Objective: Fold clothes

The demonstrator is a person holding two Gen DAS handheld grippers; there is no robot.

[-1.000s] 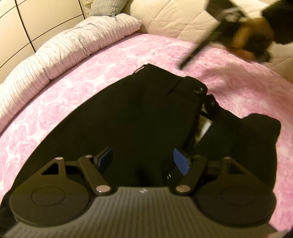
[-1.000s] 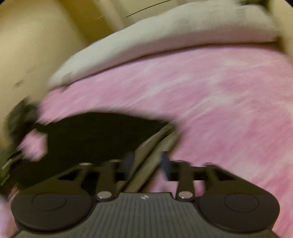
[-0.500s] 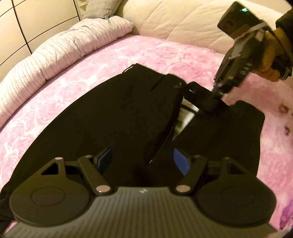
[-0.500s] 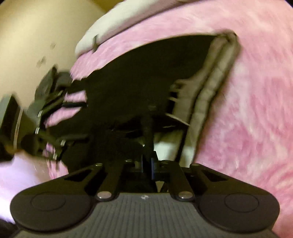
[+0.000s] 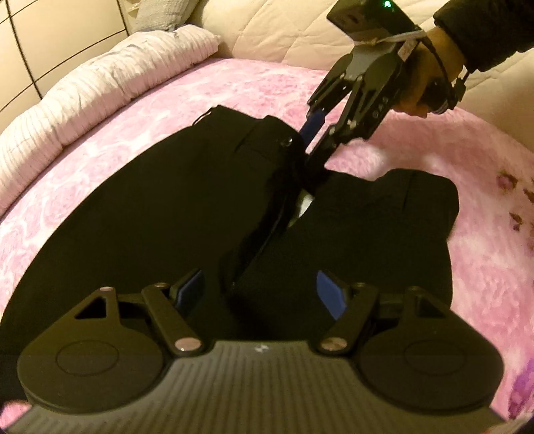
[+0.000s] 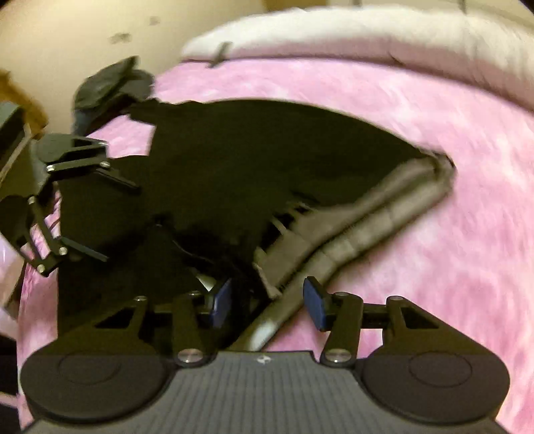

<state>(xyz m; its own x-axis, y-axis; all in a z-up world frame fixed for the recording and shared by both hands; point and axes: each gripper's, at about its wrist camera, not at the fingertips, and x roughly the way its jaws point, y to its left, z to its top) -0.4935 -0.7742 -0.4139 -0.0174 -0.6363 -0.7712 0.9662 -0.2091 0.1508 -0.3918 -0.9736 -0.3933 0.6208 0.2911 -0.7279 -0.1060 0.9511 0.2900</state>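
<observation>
Black trousers (image 5: pixel 160 213) lie spread on the pink bedspread (image 5: pixel 233 86), fly open at the waistband. My left gripper (image 5: pixel 260 293) hovers open over the crotch seam, nothing between its pads. A hand (image 5: pixel 417 76) holds my right gripper (image 5: pixel 315 150) at the open fly, fingertips down in the gap. In the right wrist view the right gripper (image 6: pixel 268 302) has its jaws opening, and the grey-lined waistband (image 6: pixel 350 230) runs between the blue pads without being pressed. The left gripper (image 6: pixel 118 220) shows at the left over the trousers (image 6: pixel 250 150).
A rolled white duvet (image 5: pixel 83 93) lies along the bed's left side with a grey pillow (image 5: pixel 157 16) behind it. A cream quilted headboard (image 5: pixel 283 30) stands at the back. A dark sleeve (image 5: pixel 484 26) reaches in from the top right.
The right gripper swung down to the fly, pinched the waistband half a second ago, and its jaws now stand apart. The left gripper crept forward over the trousers, still open.
</observation>
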